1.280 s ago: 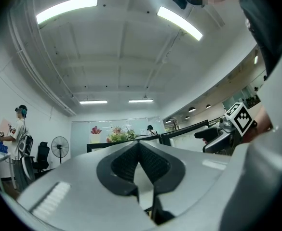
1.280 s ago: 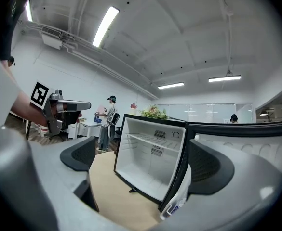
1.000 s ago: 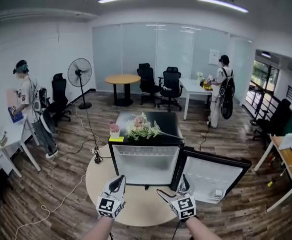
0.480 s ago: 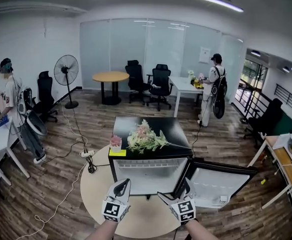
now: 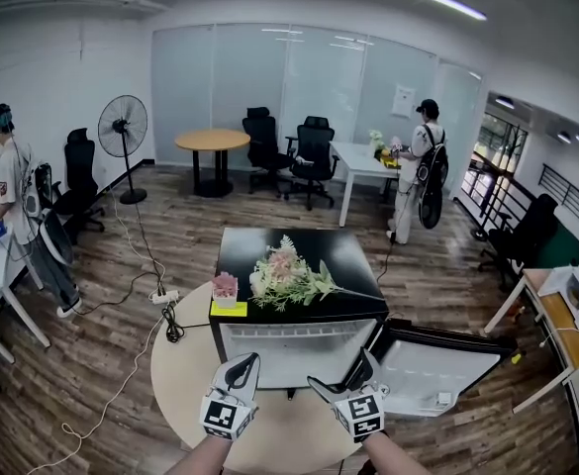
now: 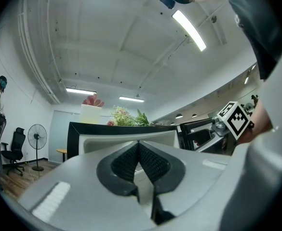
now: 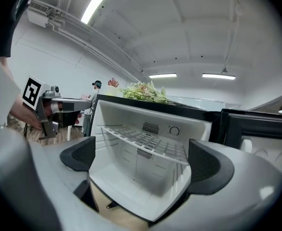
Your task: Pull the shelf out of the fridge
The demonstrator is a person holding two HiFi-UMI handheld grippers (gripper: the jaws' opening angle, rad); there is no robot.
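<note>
A black mini fridge stands on a round beige table, its door swung open to the right. Its white wire shelf sits level inside the white interior, across the upper part. In front of the opening and slightly left, my left gripper is shut with nothing in it; its pads meet. My right gripper is open near the door hinge side. The right gripper view looks between its jaws straight at the shelf, short of it.
Artificial flowers, a small pink potted plant and a yellow note lie on the fridge top. A cable trails over the wooden floor at left. Desks, chairs, a fan and two people stand farther back.
The head camera has shifted, so the fridge sits a little lower and nearer in view. Both grippers stay in front of the open fridge much as before.
</note>
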